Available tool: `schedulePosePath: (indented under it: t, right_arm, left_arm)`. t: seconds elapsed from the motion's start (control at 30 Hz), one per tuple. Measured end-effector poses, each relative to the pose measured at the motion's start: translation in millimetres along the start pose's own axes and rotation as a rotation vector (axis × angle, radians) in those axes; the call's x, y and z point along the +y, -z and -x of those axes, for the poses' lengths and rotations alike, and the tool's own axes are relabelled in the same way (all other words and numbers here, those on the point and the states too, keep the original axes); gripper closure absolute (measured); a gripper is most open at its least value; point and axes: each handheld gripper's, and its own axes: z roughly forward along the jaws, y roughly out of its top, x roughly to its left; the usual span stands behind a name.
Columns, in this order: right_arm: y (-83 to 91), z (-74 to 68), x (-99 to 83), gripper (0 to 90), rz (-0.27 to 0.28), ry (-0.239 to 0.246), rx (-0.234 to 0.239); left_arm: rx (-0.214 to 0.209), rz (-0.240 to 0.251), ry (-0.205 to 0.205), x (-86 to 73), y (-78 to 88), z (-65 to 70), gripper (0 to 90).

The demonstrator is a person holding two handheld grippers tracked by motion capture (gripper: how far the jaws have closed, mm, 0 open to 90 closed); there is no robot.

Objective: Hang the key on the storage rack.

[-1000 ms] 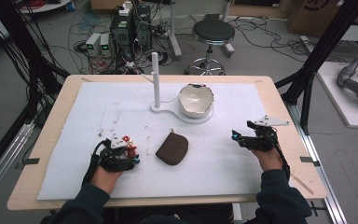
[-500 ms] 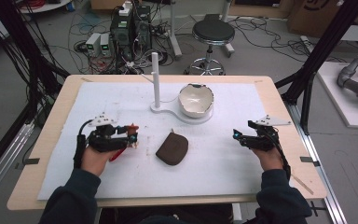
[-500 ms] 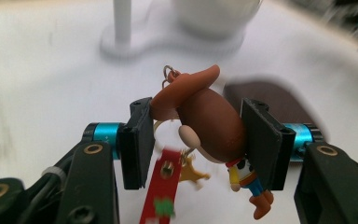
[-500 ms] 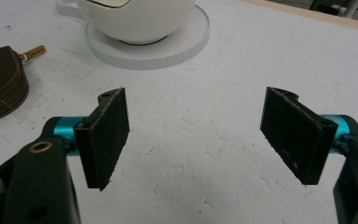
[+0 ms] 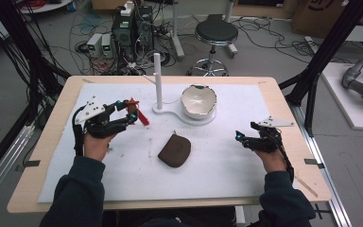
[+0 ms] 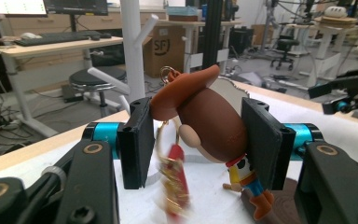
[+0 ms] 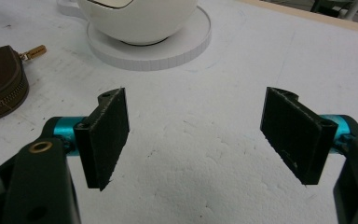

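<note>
1. Left gripper, left of centre in the high view: its black fingers have just been closing and now grasp a small cowboy figurine keychain with a brown hat, lifted clear of the white-covered wooden table.
2. A blurred red tag dangles from the keychain's ring, between the fingers.
3. Right gripper, at the right of the high view: fingers released, wide apart above bare table.
4. Dark brown zipped leather pouch, centre, lies on the table.
5. White bowl rests on a white stand with an upright post, upper centre.
</note>
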Motion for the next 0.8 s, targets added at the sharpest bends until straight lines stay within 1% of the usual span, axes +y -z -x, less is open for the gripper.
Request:
schedulePosePath:
  t: [0.03, 0.07, 0.1, 0.13, 0.2, 0.23, 0.3, 0.33, 0.4, 0.5, 0.53, 0.57, 0.6, 0.67, 0.7, 0.8]
  right_arm:
    - [-0.4, -0.4, 0.5, 23.9, 0.002, 0.002, 0.001]
    - [-0.5, -0.6, 0.8, 23.9, 0.0, 0.002, -0.001]
    - [-0.9, -0.7, 0.9, 23.9, 0.001, 0.005, 0.0]
    - [-1.5, -0.5, 1.0, 23.9, 0.002, 0.007, 0.003]
    - [-2.0, -0.7, 1.2, 23.9, -0.001, 0.006, 0.002]
    - [-2.0, -0.7, 1.2, 23.9, -0.001, 0.006, 0.002]
    - [-2.3, -1.0, 1.3, 24.0, -0.002, 0.007, 0.004]
    - [-2.5, -1.2, 1.4, 23.9, -0.001, 0.007, 0.006]
    - [-2.5, -1.0, 1.5, 23.9, 0.002, 0.009, 0.006]
    - [-2.4, -0.5, 1.6, 23.9, 0.002, 0.007, 0.007]
    - [-2.3, -0.3, 1.6, 23.9, 0.002, 0.005, 0.006]
    - [-2.3, -0.2, 1.6, 23.9, 0.004, 0.003, 0.007]
    - [-2.3, 0.0, 1.5, 23.9, 0.004, 0.004, 0.009]
    - [-2.1, 0.2, 1.5, 23.9, 0.005, 0.003, 0.01]
    - [-2.0, 0.2, 1.5, 23.9, 0.006, 0.003, 0.01]
    - [-1.7, 0.3, 1.4, 24.0, 0.006, 0.0, 0.008]
  left_arm:
    - [-0.007, 0.001, -0.001, 4.3, 0.0, -1.7, 45.9]
    - [-0.014, 0.003, -0.009, 13.5, 0.0, -4.2, 45.9]
    - [-0.014, 0.003, -0.009, 13.5, 0.0, -4.2, 45.9]
    - [-0.027, -0.001, -0.019, 22.9, -1.2, -7.4, 45.9]
    - [-0.029, 0.004, -0.021, 25.9, -1.8, -8.2, 45.9]
    - [-0.04, 0.002, -0.018, 31.1, -3.3, -10.3, 45.9]
    - [-0.045, -0.002, -0.029, 39.4, -7.1, -12.9, 45.9]
    - [-0.056, -0.004, -0.037, 47.6, -12.4, -15.3, 45.8]
    - [-0.061, -0.002, -0.044, 54.9, -19.1, -17.3, 45.9]
    - [-0.07, -0.006, -0.052, 62.9, -31.3, -18.6, 45.8]
    - [-0.07, -0.006, -0.052, 62.9, -31.3, -18.6, 45.8]
    - [-0.078, -0.021, -0.059, 67.2, -39.5, -18.4, 45.8]
    - [-0.078, -0.021, -0.059, 67.2, -39.5, -18.4, 45.8]
    - [-0.083, -0.021, -0.065, 70.9, -46.6, -17.4, 45.8]
    - [-0.086, -0.026, -0.068, 74.2, -53.2, -17.4, 45.8]
    - [-0.084, -0.031, -0.066, 76.2, -58.9, -18.1, 45.8]
